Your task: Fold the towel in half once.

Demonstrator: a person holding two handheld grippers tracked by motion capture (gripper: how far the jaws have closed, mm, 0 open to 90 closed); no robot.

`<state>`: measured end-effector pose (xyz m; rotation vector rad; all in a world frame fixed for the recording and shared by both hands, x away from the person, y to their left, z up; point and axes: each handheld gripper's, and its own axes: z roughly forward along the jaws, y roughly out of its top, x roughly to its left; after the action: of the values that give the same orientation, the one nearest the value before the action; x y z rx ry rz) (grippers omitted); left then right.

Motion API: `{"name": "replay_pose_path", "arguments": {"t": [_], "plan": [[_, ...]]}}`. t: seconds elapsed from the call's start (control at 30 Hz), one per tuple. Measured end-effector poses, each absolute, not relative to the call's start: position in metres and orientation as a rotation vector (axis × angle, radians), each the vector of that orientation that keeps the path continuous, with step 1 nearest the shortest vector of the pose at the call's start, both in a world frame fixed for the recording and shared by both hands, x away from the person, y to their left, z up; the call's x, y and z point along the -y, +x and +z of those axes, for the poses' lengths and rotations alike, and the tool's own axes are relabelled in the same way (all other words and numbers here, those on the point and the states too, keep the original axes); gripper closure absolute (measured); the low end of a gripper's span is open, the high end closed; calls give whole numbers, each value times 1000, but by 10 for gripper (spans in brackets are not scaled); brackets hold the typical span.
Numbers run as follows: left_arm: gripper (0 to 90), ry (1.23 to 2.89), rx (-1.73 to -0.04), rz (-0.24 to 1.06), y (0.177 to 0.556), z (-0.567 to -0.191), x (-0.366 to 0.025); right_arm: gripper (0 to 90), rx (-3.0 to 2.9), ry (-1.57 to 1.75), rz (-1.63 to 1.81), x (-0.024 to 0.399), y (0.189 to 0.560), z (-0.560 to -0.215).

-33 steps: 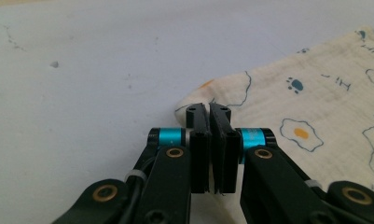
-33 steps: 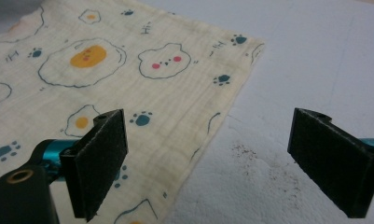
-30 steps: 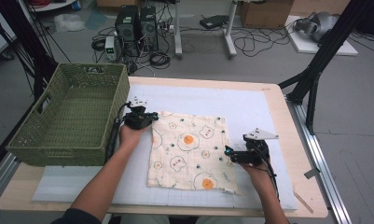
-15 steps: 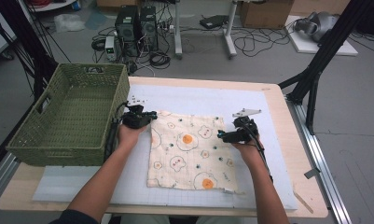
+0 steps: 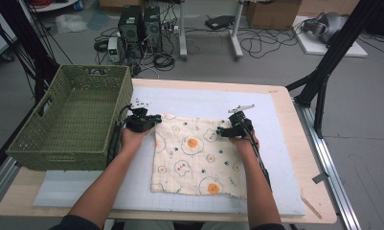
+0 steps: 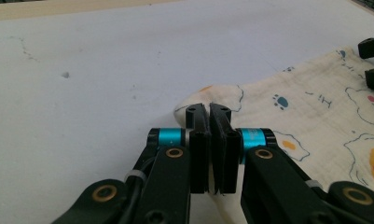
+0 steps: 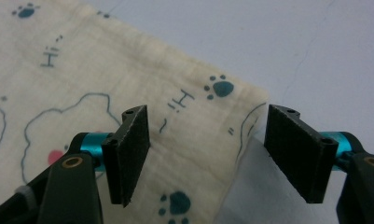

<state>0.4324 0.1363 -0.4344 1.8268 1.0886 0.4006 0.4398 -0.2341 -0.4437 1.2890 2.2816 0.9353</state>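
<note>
In my right gripper view, nearest the lens, my right gripper (image 7: 207, 156) stood fairly wide, one black pad low and left of centre, the other at the right edge. Its jaws had just been closing from wider, but neither pad pressed on anything. The far right corner of the cloth (image 7: 142, 107) lay between and just beyond them: the fabric ran under the left-hand pad, and its hemmed edge slanted from upper left down to lower right, ending a little inside the right-hand pad. So the corner sat straddled, with bare white mat (image 7: 324, 51) past it in the upper right. I judged the coming pinch turned on that: the edge lay between the pads, not beside them, and the gripper needed to sink onto the corner before closing.

In my left gripper view, my left gripper (image 6: 209, 114) was clamped on the other far corner, a small peak of fabric sticking up behind the closed tips at frame centre.

From the high view, the cloth lay flat mid-frame, its far edge running left to right between my two hands, each gripper at its own end. The green basket (image 5: 50, 139) stood at the left.
</note>
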Motion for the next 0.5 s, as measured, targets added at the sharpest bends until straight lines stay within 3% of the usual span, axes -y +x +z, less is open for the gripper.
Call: {"name": "replay_pose_path", "arguments": {"t": [0.13, 0.3, 0.4, 0.5], "plan": [[859, 1825, -1092, 400, 432, -434, -136, 404, -2265, 1306, 942, 233, 441, -444], [858, 1828, -1095, 396, 432, -435, -136, 683, -2291, 1317, 986, 233, 439, -441], [859, 1836, -1094, 401, 431, -434, -136, 805, -2316, 1297, 1003, 230, 438, -441], [860, 1836, -1085, 422, 431, -432, -136, 851, -2325, 1284, 1004, 229, 437, -440]]}}
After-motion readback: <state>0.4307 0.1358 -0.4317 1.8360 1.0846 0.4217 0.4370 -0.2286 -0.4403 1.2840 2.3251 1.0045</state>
